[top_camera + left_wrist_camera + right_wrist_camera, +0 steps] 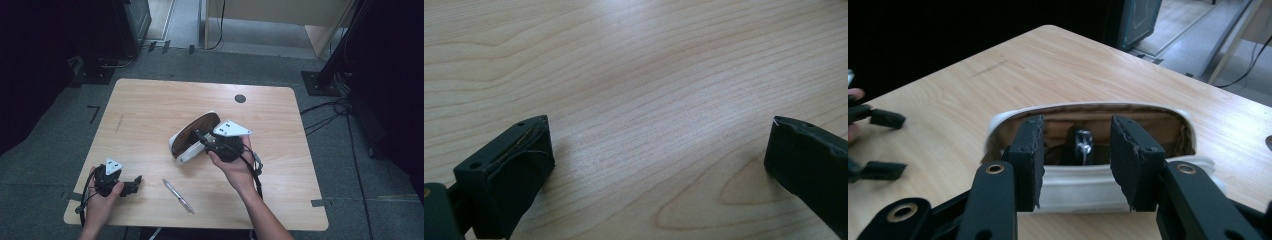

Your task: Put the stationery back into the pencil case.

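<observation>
Table [150, 110]: a light wooden top seen whole in the high view, with a dark round hole [240, 98] near its far edge; the left gripper view gives bare wood grain alone.
Case [192, 136]: a white pouch with a brown lining, lying open at the middle of the table, slanting from near-left to far-right. The high view gives its outline; the right gripper view [1088, 187] looks into the open mouth, where a dark, shiny object [1082, 145] lies inside, too dim to identify.
Right gripper [202, 137]: held at the case's right side, jaws pointing left into the opening. The right gripper view [1075, 162] shows the jaws partly open over the near rim, pads clear of the thing inside.
Left gripper [134, 185]: resting at the near-left corner of the table, well apart from the case. The left gripper view [659, 150] shows its jaws wide apart with nothing between them.
Pen [178, 196]: lies on the near part of the table, between the two hands.
</observation>
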